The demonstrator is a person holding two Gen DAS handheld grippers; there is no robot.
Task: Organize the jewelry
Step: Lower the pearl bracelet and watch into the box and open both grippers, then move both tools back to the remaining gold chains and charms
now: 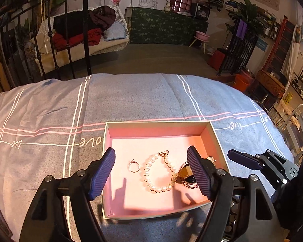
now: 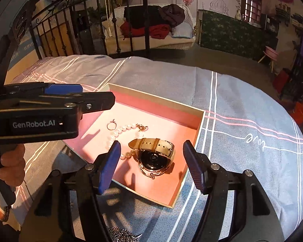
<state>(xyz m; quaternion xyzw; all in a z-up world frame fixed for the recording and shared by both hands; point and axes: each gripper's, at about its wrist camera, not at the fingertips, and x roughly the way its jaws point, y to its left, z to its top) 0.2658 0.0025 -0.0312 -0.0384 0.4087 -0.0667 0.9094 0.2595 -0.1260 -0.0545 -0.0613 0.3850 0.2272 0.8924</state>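
Behind your work you have a cluttered room with an iron railing and a wicker bench seat, and in front of it the bed (image 1: 50,104) with its grey checked cover, which carries everything. On the cover lies the open box (image 1: 111,217) with a pink inside, and I judge that most of the task is already done, because three pieces lie in it: the watch (image 2: 155,155) with the beige strap near the right wall, the pearl bracelet (image 1: 159,171) touching it in the middle, and the small ring (image 1: 133,165) just beside the bracelet. Your left gripper (image 1: 151,173) and your right gripper (image 2: 151,165) both hover over the box with jaws wide apart and hold nothing. At the bottom edge of the right view something metallic and chain-like (image 2: 121,235) shows on the cover; perhaps it is one more piece to put in, but I cannot tell.
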